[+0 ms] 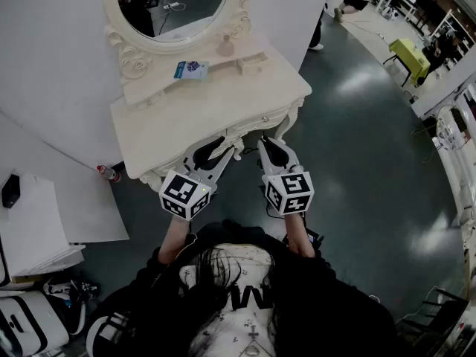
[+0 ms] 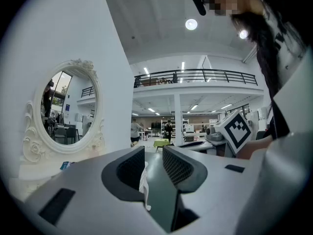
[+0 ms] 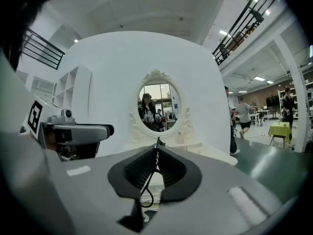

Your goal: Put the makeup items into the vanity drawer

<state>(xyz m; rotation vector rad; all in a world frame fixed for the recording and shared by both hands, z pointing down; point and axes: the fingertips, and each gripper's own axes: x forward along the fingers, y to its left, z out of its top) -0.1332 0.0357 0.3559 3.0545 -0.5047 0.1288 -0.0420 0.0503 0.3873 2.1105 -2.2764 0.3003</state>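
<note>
Hanging side by side at the front edge of the vanity's counter (image 1: 171,129), the left gripper (image 1: 221,146) has its jaws a little apart and grips nothing, with only a white edge showing in the gap. The right gripper (image 1: 269,143) has its jaws pressed together on a thin black tool (image 3: 154,169), whose tip pokes up above the pads and whose lower end curls into a loop. A blue packet (image 1: 191,69), a small bottle (image 1: 225,47) and a little box (image 1: 251,64) sit on the shelf under the mirror (image 1: 172,2), well apart from both grippers.
</note>
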